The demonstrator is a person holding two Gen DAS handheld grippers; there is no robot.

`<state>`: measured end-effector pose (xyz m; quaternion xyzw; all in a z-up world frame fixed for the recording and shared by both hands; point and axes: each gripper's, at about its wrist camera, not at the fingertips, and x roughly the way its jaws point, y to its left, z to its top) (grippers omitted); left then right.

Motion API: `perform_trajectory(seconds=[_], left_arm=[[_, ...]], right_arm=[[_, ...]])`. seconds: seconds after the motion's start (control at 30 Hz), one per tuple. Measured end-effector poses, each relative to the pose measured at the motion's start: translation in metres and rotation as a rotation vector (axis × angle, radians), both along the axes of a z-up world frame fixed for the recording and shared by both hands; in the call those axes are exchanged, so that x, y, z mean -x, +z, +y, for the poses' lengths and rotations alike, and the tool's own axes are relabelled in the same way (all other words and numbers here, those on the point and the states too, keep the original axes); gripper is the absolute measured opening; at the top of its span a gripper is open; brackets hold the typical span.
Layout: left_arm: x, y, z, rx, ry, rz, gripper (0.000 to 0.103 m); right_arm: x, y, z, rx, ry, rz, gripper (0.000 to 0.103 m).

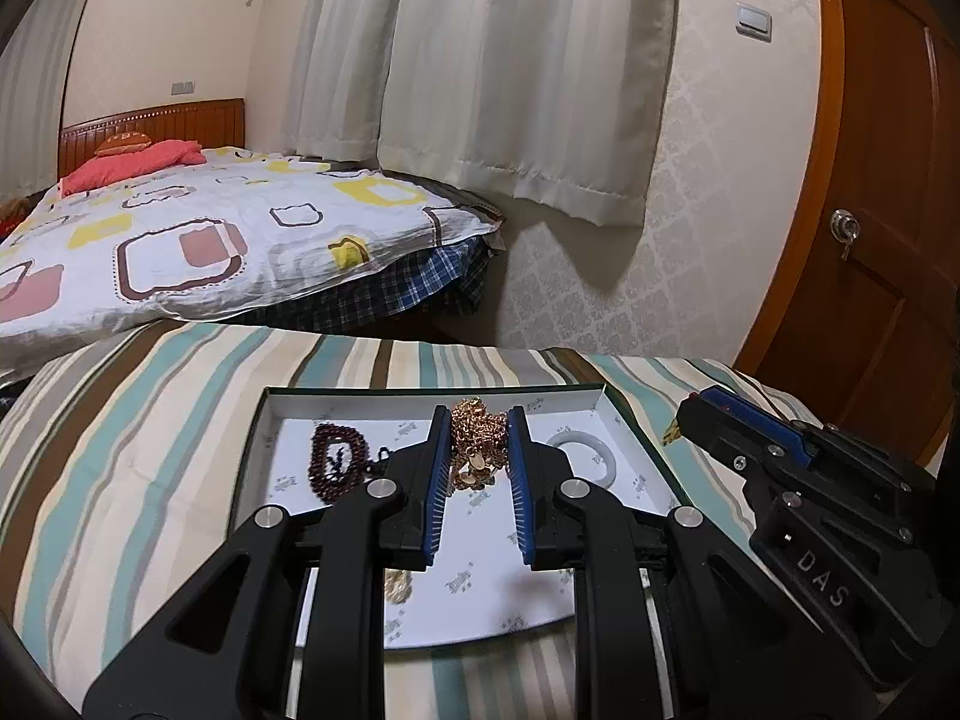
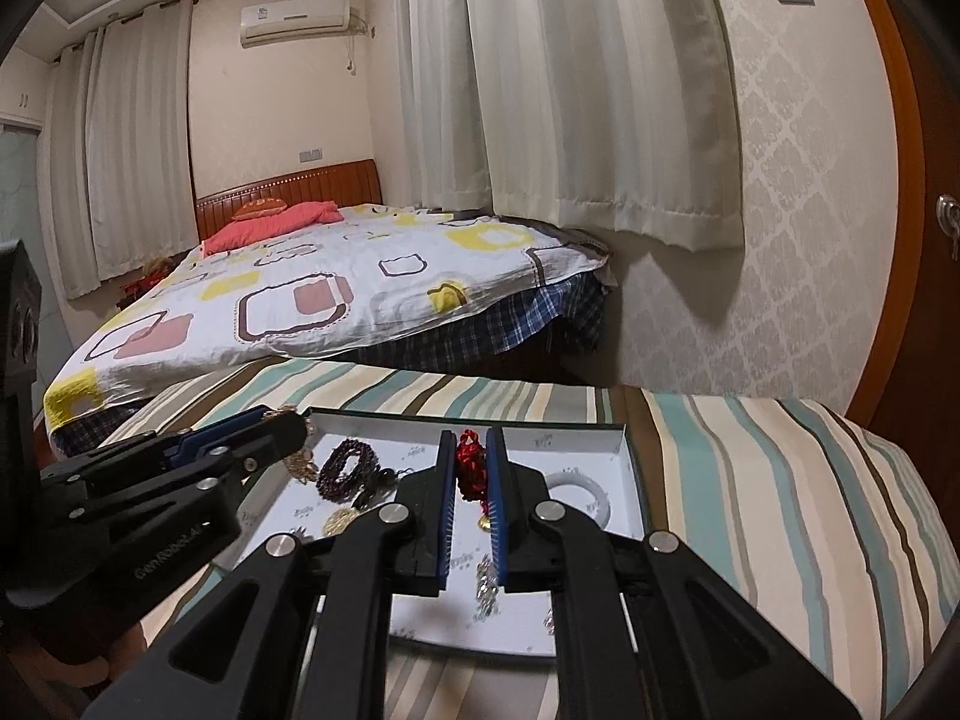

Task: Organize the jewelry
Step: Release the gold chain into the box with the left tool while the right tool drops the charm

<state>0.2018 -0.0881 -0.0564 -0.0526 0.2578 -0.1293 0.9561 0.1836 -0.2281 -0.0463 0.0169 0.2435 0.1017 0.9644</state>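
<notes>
Gold chain in left jaws — above box rim.

The shallow white-lined cardboard tray on the striped cushion is crowded: a dark red bead string at the left, a white ring bangle at the right, and small gold pieces near the front. Bare floor shows between them. The two black grippers stand side by side above it, narrowing the way in.
</notes>
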Motion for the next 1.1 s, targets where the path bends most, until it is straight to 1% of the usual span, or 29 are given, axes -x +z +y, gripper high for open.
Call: perform_trajectory(seconds=[0.13,0.3,0.57,0.73,0.8,0.9,1.1], left_arm=[[-0.013,-0.016,-0.009,-0.008,0.002,0.025,0.019],[-0.027,-0.045,-0.017,-0.036,-0.002,0.089,0.019],[-0.042,-0.077,-0.022,-0.064,-0.004,0.170,0.019],[-0.050,-0.091,-0.025,-0.085,-0.004,0.216,0.019],[-0.052,-0.095,-0.024,-0.078,-0.002,0.237,0.019],[-0.054,-0.100,-0.024,-0.081,0.001,0.249,0.019],[-0.054,-0.102,-0.027,-0.092,-0.002,0.259,0.019]], right_arm=[[-0.009,-0.015,-0.005,0.000,0.000,0.027,0.011],[-0.024,-0.044,-0.010,-0.005,-0.011,0.101,0.010],[-0.037,-0.076,-0.011,-0.001,-0.010,0.194,0.010],[-0.043,-0.089,-0.011,0.000,-0.009,0.243,0.010],[-0.046,-0.093,-0.011,0.001,-0.010,0.260,0.010],[-0.048,-0.097,-0.012,-0.003,-0.012,0.279,0.010],[-0.051,-0.098,-0.012,0.002,-0.014,0.286,0.010]])
